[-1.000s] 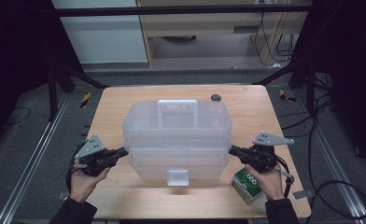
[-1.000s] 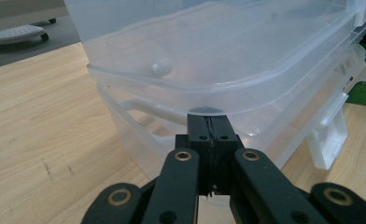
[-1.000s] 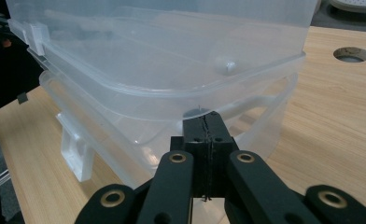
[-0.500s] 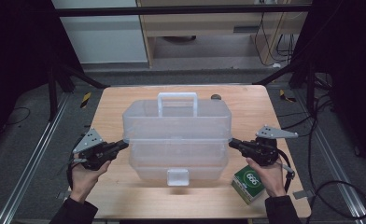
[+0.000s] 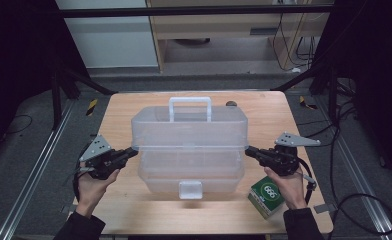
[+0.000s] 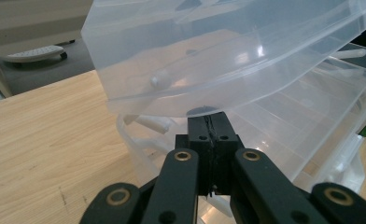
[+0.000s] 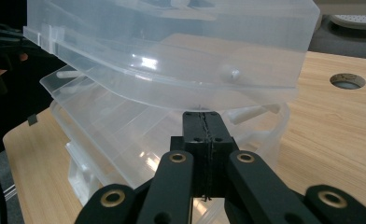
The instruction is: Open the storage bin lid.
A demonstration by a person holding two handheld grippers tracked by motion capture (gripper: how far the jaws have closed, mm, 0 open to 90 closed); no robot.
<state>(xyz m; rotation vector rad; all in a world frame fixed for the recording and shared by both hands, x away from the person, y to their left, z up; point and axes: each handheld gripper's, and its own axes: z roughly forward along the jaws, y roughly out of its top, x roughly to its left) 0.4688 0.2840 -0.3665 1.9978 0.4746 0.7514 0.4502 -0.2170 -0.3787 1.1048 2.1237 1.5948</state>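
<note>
A clear plastic tiered storage box stands in the middle of the wooden table [image 5: 119, 112]. Its top section with the lid [image 5: 189, 127] and white handle [image 5: 190, 102] is raised above the base [image 5: 189, 175]. My left gripper [image 5: 132, 150] is shut, its tip under the top section's left end. My right gripper [image 5: 249, 149] is shut too, its tip under the right end. In the left gripper view the closed jaws [image 6: 207, 122] touch the underside of the raised section [image 6: 218, 56]. The right gripper view shows the same: closed jaws [image 7: 203, 116] under the raised section [image 7: 172, 46]. Nothing sits between either pair of jaws.
A small green carton [image 5: 267, 196] lies near the table's front right corner, just under my right hand. A dark round hole [image 5: 231, 104] marks the tabletop behind the box. The box's front latch [image 5: 190, 189] hangs at the base. Dark floor and frame rails surround the table.
The box's top section has risen off the base and its handle stands higher. Both grippers have moved up with it at its two ends, still shut.
</note>
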